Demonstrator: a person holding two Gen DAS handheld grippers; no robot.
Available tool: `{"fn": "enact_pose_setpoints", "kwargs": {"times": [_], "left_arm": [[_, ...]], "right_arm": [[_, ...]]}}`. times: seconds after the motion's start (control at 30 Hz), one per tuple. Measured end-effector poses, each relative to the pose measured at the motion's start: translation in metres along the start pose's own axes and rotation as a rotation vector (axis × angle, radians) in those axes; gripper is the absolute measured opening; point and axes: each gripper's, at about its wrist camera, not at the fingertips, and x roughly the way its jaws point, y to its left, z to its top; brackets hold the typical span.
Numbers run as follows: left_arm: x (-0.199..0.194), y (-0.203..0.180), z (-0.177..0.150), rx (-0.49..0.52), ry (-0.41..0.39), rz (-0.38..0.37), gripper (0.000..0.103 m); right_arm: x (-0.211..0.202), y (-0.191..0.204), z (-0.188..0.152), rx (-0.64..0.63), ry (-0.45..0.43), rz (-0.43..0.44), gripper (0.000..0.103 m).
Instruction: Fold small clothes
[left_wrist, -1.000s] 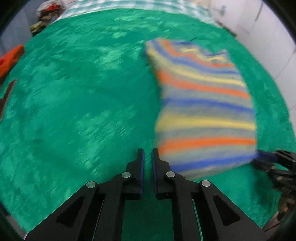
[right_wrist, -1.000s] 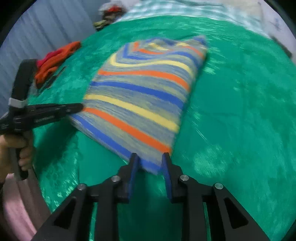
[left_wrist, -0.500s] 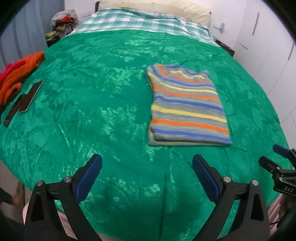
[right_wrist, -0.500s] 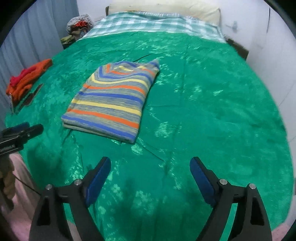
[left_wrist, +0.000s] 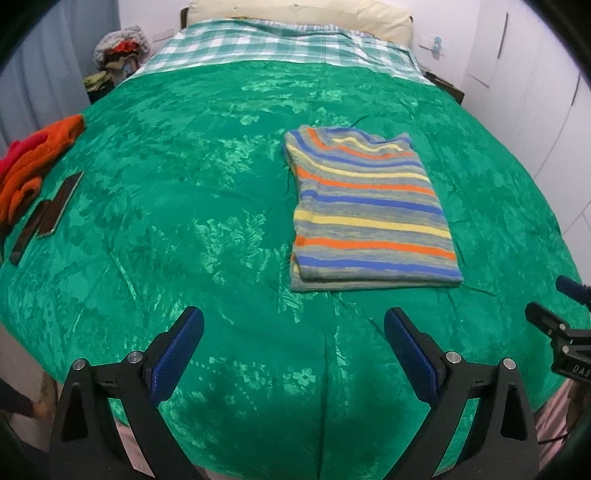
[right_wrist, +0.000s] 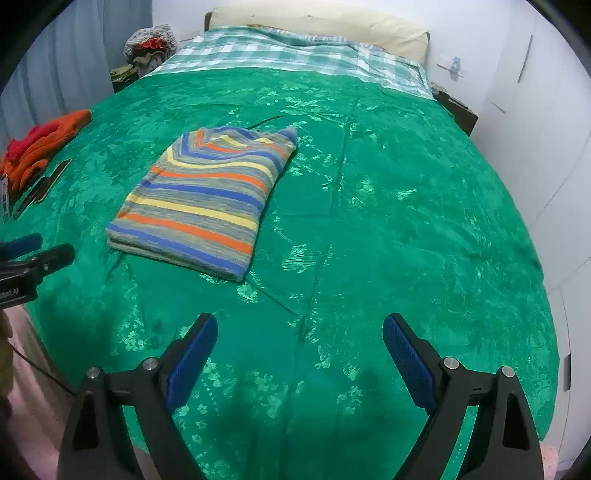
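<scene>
Two grippers, jaws wide and empty, hover above a green bedspread (left_wrist: 207, 206). From the left gripper (left_wrist: 293, 345), the folded striped sweater (left_wrist: 369, 210) lies at one o'clock, well apart; from the right gripper (right_wrist: 299, 349), at eleven.

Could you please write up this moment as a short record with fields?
surface: green floral bedspread
garment: folded blue, orange and yellow striped knit top, lying flat, touched by neither gripper
left hand-held gripper: open, empty
right hand-held gripper: open, empty
left edge: orange clothes pile, flat dark devices
</scene>
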Motion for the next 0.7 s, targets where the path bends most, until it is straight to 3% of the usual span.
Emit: {"fn": "enact_pose_setpoints", "kwargs": {"times": [0.17,0.27,0.4,0.53,0.57,0.6,0.63,0.67,0.7], "left_arm": [[0.021,0.028,0.039,-0.036,-0.02,-0.06,0.099],[0.048,0.043,0.076,-0.098,-0.012,-0.138,0.099],[0.105,0.036,0.111,-0.102,0.091,-0.236,0.098],[0.15,0.013,0.123,-0.063,0.181,-0.238,0.096],[0.157,0.009,0.124,-0.056,0.201,-0.243,0.09],[0.162,0.003,0.123,-0.049,0.213,-0.239,0.074],[0.164,-0.003,0.123,-0.041,0.211,-0.234,0.062],[0.164,-0.009,0.122,-0.03,0.209,-0.233,0.025],[0.163,-0.016,0.123,-0.018,0.213,-0.229,0.017]], "right_arm": [[0.02,-0.02,0.011,0.089,0.003,0.151,0.09],[0.044,-0.042,0.043,0.189,-0.016,0.289,0.09],[0.089,-0.049,0.091,0.251,0.015,0.444,0.09],[0.152,-0.038,0.125,0.342,0.103,0.567,0.087],[0.167,-0.032,0.131,0.352,0.123,0.587,0.083],[0.177,-0.027,0.134,0.352,0.13,0.59,0.08],[0.186,-0.021,0.138,0.349,0.139,0.591,0.067],[0.194,-0.012,0.141,0.34,0.142,0.585,0.042],[0.197,-0.002,0.144,0.313,0.146,0.549,0.035]]}}
